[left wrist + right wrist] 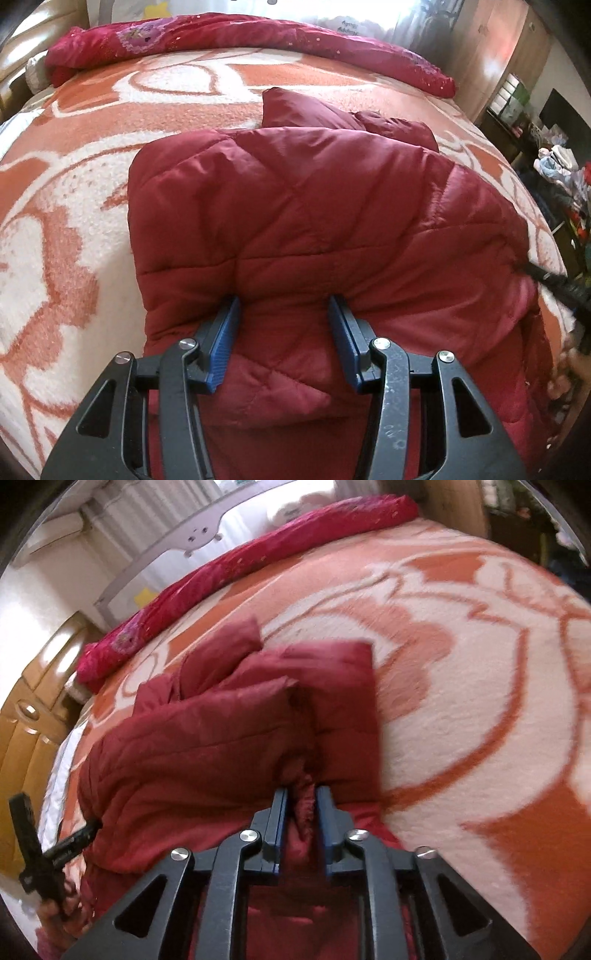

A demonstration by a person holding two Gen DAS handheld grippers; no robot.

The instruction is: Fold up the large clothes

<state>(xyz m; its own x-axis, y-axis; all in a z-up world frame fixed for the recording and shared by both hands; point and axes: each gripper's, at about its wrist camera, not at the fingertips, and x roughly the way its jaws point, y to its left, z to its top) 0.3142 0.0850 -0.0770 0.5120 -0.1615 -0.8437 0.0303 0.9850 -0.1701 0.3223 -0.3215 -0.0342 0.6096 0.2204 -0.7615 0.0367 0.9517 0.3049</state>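
Note:
A dark red quilted puffer jacket (314, 221) lies partly folded on the bed. In the left wrist view my left gripper (284, 306) is open, its blue pads (225, 339) resting on the jacket's near fold with fabric between them. In the right wrist view the jacket (203, 746) is bunched, and my right gripper (302, 794) is shut on a pinched ridge of its fabric. The right gripper also shows at the jacket's right edge in the left wrist view (550, 280); the left gripper shows at the jacket's left edge in the right wrist view (74, 842).
The bed is covered by an orange and white patterned blanket (74, 221). A rolled crimson quilt (240, 40) lies along the far side by the headboard. A wooden wardrobe (33, 716) stands beside the bed. Cluttered shelves (554, 155) are to the right.

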